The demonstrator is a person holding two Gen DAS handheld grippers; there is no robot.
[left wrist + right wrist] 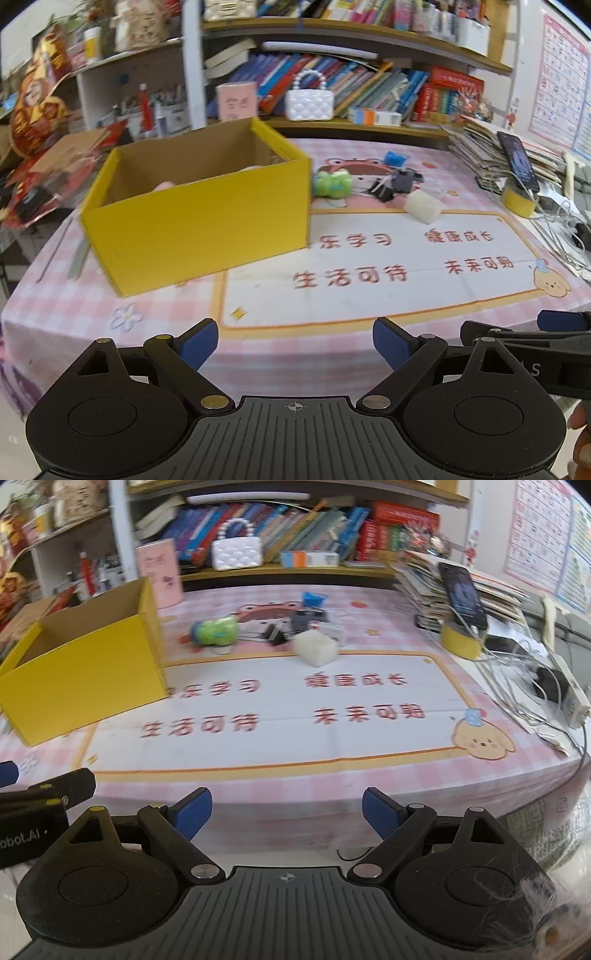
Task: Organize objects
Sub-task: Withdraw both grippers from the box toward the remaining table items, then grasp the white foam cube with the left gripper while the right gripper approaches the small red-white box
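An open yellow cardboard box point(199, 221) point(81, 675) stands on the left of the pink checked tablecloth point(369, 332); something pink lies inside it. Behind the printed mat lie a green plush toy point(330, 182) point(216, 631), black binder clips point(384, 190) point(275, 635), a white foam block point(423, 206) point(316, 648) and a small blue item point(395, 158) point(314, 600). My left gripper point(295, 343) hangs open over the table's near edge, nothing between its fingers. My right gripper point(286, 812) is open too, equally far from the objects.
A bookshelf with books and a white quilted handbag point(308, 103) point(236, 554) lines the back. At the right stand a stack of papers point(498, 147), a phone point(461, 590) leaning on a yellow tape roll point(461, 642), and tangled cables point(535, 686).
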